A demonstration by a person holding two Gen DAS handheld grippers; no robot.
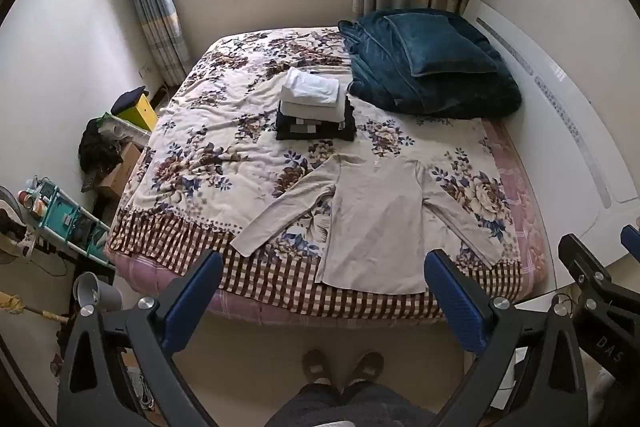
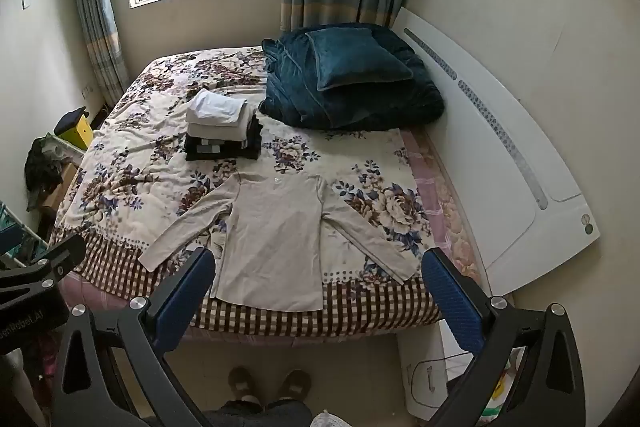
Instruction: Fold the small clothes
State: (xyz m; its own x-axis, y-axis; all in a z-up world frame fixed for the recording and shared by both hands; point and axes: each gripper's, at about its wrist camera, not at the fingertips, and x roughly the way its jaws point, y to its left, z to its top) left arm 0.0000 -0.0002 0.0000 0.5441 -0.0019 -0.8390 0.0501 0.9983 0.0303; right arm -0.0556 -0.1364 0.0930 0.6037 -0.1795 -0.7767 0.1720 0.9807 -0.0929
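Looking from the left wrist, the beige shirt lies flat on the bed, sleeves spread, near folded clothes. Left tongs gape wide. From the right wrist, right tongs gape too.

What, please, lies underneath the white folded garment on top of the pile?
Under the white folded garment sit another pale folded piece and dark folded clothes on the floral bedspread. How many pieces the pile holds is hidden.
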